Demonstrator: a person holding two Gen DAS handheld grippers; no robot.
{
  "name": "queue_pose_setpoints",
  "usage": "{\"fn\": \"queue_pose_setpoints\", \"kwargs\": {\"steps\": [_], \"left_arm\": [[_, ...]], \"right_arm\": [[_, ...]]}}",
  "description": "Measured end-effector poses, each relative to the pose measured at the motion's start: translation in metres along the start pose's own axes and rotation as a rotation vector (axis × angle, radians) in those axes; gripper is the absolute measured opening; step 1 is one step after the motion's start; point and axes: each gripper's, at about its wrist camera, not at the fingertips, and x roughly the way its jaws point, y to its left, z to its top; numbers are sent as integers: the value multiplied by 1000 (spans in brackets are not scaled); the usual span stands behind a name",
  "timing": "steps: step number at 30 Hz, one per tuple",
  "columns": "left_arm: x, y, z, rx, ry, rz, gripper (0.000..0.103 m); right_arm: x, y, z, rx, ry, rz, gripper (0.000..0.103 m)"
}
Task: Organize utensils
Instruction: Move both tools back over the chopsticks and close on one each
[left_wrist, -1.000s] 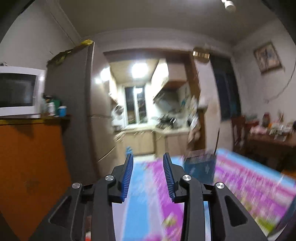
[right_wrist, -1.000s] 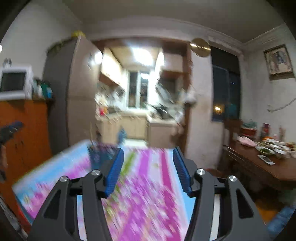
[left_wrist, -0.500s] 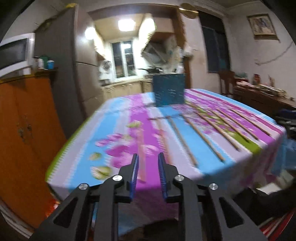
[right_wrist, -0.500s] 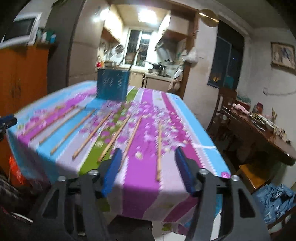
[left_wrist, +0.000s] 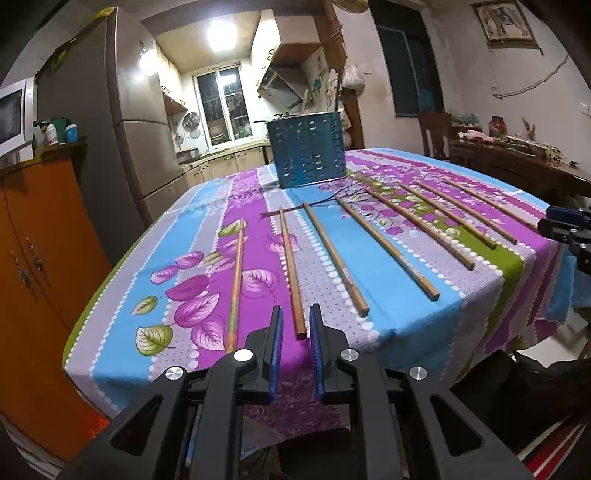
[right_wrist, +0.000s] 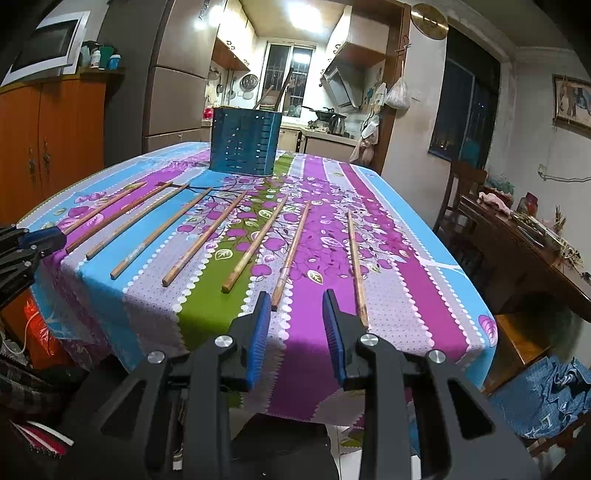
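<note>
Several wooden chopsticks lie side by side on a table with a flowered striped cloth (left_wrist: 110, 314). A blue perforated utensil holder (left_wrist: 308, 151) stands at the far end; in the right wrist view the holder (right_wrist: 243, 142) has a few utensils sticking out. My left gripper (left_wrist: 295, 314) hovers at the near table edge, its jaws closing. The end of one chopstick (left_wrist: 291, 269) shows in the narrow gap, and the pads are clear of it. My right gripper (right_wrist: 295, 299) is also closing, with the end of another chopstick (right_wrist: 291, 251) just inside its left finger, untouched.
An orange cabinet (left_wrist: 37, 240) and a fridge (left_wrist: 122, 129) stand to the left of the table. A dark wooden side table (right_wrist: 535, 251) and a chair (right_wrist: 461, 192) stand to the right. Blue cloth (right_wrist: 546, 391) lies low at the right.
Both grippers dropped and tilted down from facing the room to the near table edge. Their jaws narrowed, and a chopstick end now lines up with each gap.
</note>
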Motion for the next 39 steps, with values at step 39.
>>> {"fn": "queue_pose_setpoints", "kwargs": {"steps": [39], "left_arm": [[12, -3, -16, -72, -98, 7, 12]], "right_arm": [[46, 47, 3, 45, -18, 9, 11]]}}
